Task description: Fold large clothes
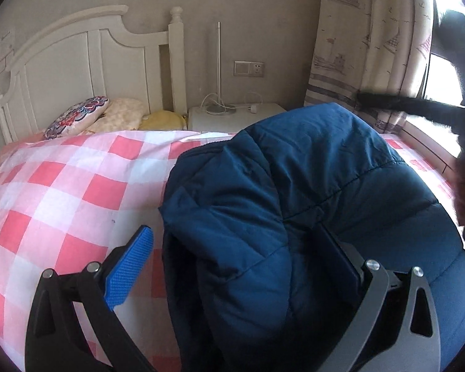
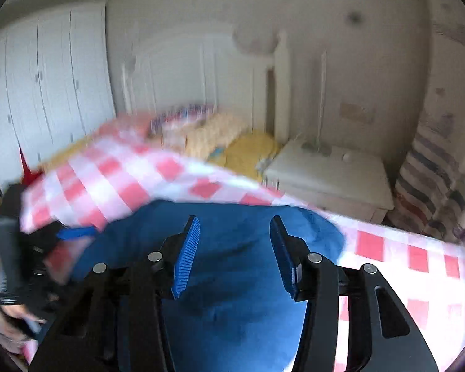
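No legible text, label, brand, number or sign anywhere, the faint mark on the headboard [image 1: 7,37] too blurred to read.

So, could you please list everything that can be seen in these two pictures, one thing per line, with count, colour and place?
jacket: one, dark blue, puffy, on the bed under both grippers
cover: one, pink and white checks, over the bed
headboard: one, white, at the wall
pillows: three, floral, cream, yellow, by the headboard
nightstand: one, white, beside the bed
lamp: one, thin, white, on the nightstand
socket: one, on the wall above the nightstand
curtain: one, cream with ships, right
wardrobe: one, white, left
left gripper: open, jacket between its fingers
right gripper: open, above the jacket
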Motion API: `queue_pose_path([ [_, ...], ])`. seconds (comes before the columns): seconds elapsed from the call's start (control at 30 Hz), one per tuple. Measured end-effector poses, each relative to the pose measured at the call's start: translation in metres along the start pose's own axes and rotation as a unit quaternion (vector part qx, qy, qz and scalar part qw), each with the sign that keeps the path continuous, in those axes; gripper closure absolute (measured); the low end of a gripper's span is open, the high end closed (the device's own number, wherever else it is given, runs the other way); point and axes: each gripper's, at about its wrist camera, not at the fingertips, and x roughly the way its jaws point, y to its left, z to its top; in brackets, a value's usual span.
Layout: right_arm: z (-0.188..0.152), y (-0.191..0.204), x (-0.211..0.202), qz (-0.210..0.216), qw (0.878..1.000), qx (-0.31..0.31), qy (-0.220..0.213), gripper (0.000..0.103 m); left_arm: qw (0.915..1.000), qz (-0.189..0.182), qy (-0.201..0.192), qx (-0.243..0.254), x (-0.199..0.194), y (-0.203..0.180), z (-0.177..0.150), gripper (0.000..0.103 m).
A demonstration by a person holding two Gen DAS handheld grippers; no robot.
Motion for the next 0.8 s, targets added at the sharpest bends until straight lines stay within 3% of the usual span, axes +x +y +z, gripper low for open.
queue_pose_path([
  [0.07, -0.014, 0.010, 0.046, -0.020, 0.997, -0.025, 0.066, 0.055, 1.0000, 0.005, 0.001, -0.008, 0.001, 0.003, 0.000, 0.002],
  [0.1, -0.022, 0.009, 0.065, -0.009, 0.995, -0.025, 0.096, 0.055, 0.9999, 0.007, 0.003, -0.013, 0.002, 0.005, 0.000, 0.002],
  [0.17, -0.027, 0.000, 0.072, 0.014, 0.993, 0.002, 0.115, 0.055, 0.9996, -0.002, 0.014, -0.025, 0.007, 0.009, 0.000, 0.002],
  [0.4, -0.031, 0.007, 0.074, -0.010, 0.991, -0.025, 0.130, 0.055, 0.9995, 0.004, 0.020, -0.023, 0.009, 0.008, -0.001, 0.002],
  [0.53, -0.033, 0.007, 0.075, -0.014, 0.992, -0.030, 0.124, 0.055, 0.9969, 0.063, 0.023, 0.041, -0.010, -0.014, 0.018, 0.003],
  [0.57, -0.033, 0.006, 0.076, -0.012, 0.992, -0.029, 0.122, 0.055, 0.9974, 0.054, 0.011, 0.046, -0.020, -0.018, 0.027, 0.003],
  [0.67, -0.035, 0.003, 0.075, -0.009, 0.993, -0.023, 0.116, 0.055, 0.9995, -0.020, -0.017, 0.018, -0.041, -0.021, 0.056, 0.003],
  [0.73, -0.035, 0.003, 0.074, -0.007, 0.993, -0.022, 0.115, 0.055, 0.9983, -0.055, -0.012, 0.014, -0.034, -0.026, 0.069, 0.003],
  [0.8, -0.035, 0.002, 0.073, -0.003, 0.994, -0.017, 0.112, 0.055, 0.9969, -0.075, 0.020, 0.013, -0.009, -0.028, 0.073, 0.003],
])
